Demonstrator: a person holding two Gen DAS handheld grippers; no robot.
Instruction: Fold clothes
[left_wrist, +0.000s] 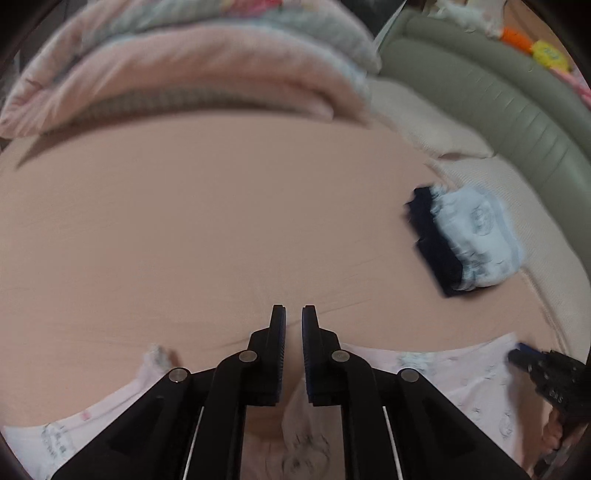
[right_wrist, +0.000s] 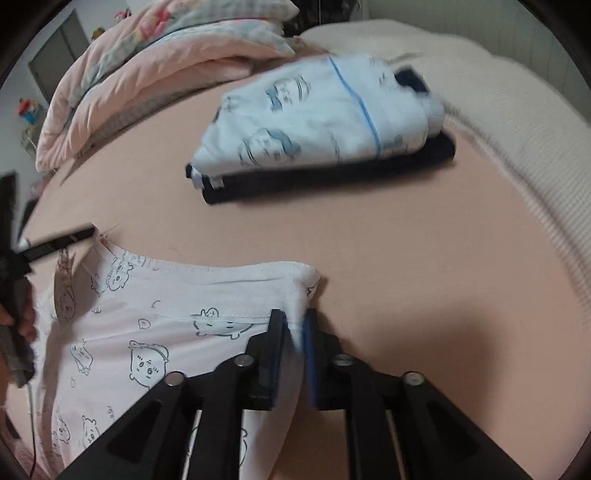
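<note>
I see a bed (right_wrist: 424, 266) with a peach sheet filling both views, one folded quilt (left_wrist: 192, 70) heaped at its far end and a cream blanket (right_wrist: 491, 110) along the right side. A grey-green padded edge (left_wrist: 491, 92) curves past that; what sits on it is too blurred to name.

Two garments lie stacked and folded on the sheet: a pale blue printed one (right_wrist: 321, 107) on top of a dark navy one (right_wrist: 332, 177), long axis running left to right in the right wrist view. Motion blur smears their edges.

The pink printed garment (right_wrist: 155, 325) is spread at the near edge, its top hem running left to right between the two tools. Its lower part is cut off by the frame and hidden under the tool arms.

My right tool (right_wrist: 293, 332) is closed on the garment's right corner, fabric bunched between the pads. My left tool (left_wrist: 293, 332) has its jaws slightly apart, and I cannot tell whether they pinch the cloth below them.
</note>
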